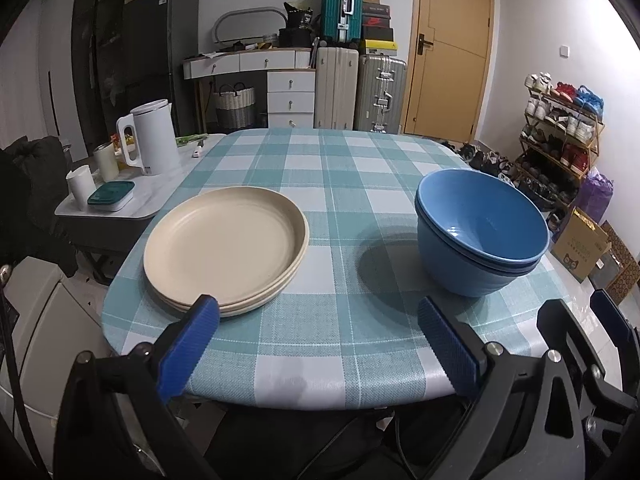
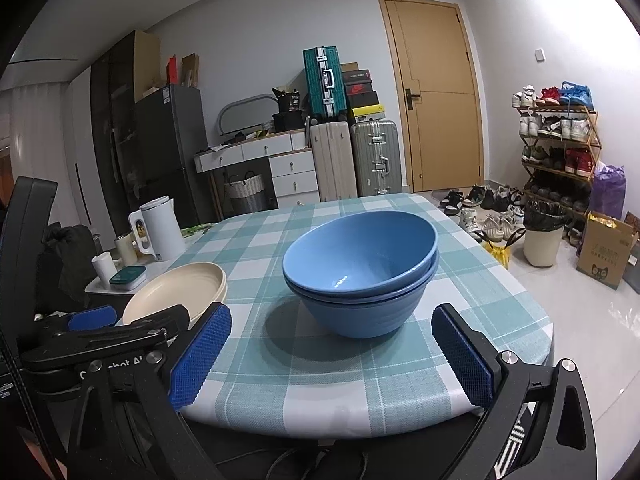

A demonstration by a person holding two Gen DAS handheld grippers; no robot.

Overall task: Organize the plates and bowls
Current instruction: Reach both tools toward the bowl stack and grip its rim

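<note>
On the left of the checked surface [image 1: 320, 184] sits a stack of cream plates [image 1: 226, 248], at least two, nested flat and near the front edge. They look like light, stiff, matte plastic or melamine, unlikely to shatter but thin at the lip, so the raised rim at the near edge is probably the best place to pinch. The left hand-held gripper [image 1: 320, 344] hangs just short of that rim with its jaws spread wide and nothing between them. Further right stand two blue bowls [image 2: 360, 276], one nested in the other, the upper one sitting slightly tilted; both are empty, and the plates carry nothing either. The bowls look smooth and somewhat slick, so a grip across the rim wall seems safer than around the body. The right hand-held gripper [image 2: 332, 356] faces them, also wide and empty, apart from the bowls.
</note>
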